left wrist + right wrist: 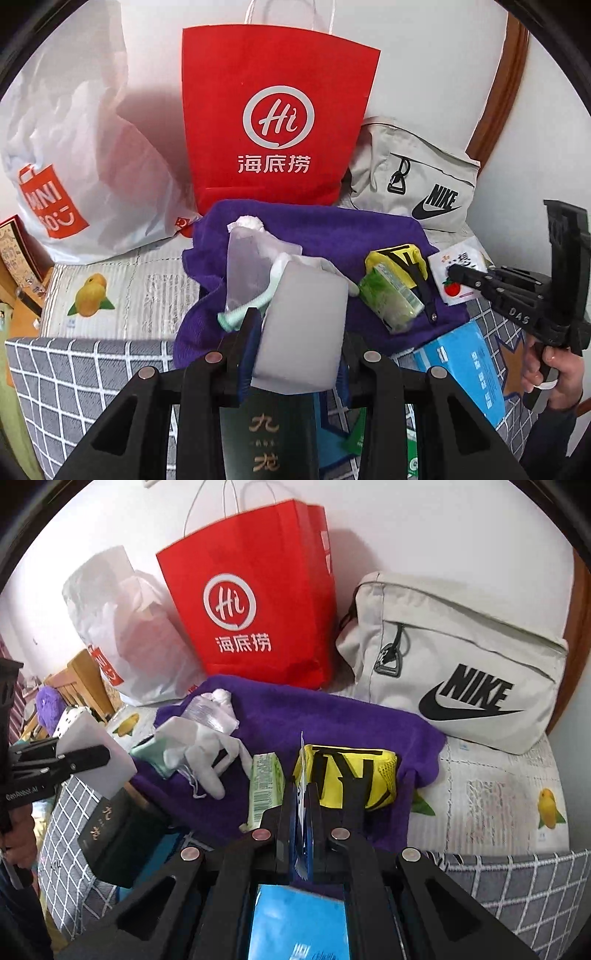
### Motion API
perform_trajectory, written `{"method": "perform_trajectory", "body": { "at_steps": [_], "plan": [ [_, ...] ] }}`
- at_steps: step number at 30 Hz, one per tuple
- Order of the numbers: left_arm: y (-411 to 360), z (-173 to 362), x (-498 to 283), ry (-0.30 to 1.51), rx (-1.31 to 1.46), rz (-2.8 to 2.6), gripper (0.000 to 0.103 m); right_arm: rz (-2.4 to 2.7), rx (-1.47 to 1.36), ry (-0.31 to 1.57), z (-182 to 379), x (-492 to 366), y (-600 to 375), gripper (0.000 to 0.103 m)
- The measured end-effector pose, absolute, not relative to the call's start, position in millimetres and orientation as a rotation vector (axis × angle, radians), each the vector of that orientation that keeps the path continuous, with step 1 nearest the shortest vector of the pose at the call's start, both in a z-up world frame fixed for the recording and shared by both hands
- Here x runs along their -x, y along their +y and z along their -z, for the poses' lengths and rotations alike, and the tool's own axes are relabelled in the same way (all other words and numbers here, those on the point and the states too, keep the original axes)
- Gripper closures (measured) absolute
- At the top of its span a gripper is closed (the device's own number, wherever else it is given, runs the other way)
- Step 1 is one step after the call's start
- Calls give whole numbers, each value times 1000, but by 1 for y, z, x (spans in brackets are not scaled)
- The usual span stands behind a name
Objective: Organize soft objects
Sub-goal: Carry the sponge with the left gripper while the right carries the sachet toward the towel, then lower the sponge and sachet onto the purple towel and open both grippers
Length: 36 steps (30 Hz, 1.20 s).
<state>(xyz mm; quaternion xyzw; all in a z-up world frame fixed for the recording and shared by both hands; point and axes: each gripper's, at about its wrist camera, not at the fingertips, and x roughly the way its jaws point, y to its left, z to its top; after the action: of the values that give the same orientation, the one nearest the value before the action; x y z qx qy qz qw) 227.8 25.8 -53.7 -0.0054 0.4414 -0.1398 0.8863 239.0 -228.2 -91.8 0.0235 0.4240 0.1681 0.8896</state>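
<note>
Two grippers are working for me: my left gripper [295, 332] is clamping one white foam block [303, 325], my right gripper [301, 812] is pinching one flat packet [301, 805], both above the purple towel [332, 716].

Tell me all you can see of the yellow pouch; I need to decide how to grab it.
The yellow pouch is a small, soft fabric bag, bright yellow with broad black stripes or letters across its face and a mesh-looking panel at its right end. A black strap runs from it. It lies slumped on the purple towel, beside a green packet on its left. The right tongs, shut on a thin sachet, stand just in front of it; whether they touch it is unclear.
</note>
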Motion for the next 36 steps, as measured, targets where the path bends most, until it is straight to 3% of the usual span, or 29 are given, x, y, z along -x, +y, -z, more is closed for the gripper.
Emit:
{"method": "perform_trajectory", "body": {
  "at_steps": [16,22,28,32,36],
  "plan": [
    [9,71,-260,961,-5,329,70,-430,-48,1021,139,-271,-221,99],
    [-5,78,-266,982,-18,348,70,-418,-37,1036,143,-272,-226,94],
    [-22,81,-274,995,-27,385,69,-389,4,1034,145,-271,-230,85],
    [-36,84,-280,1004,-37,416,69,-345,27,1002,143,-268,-237,57],
    [-50,88,-286,1014,-48,443,69,-322,24,964,136,-263,-244,55]
  ]
}}
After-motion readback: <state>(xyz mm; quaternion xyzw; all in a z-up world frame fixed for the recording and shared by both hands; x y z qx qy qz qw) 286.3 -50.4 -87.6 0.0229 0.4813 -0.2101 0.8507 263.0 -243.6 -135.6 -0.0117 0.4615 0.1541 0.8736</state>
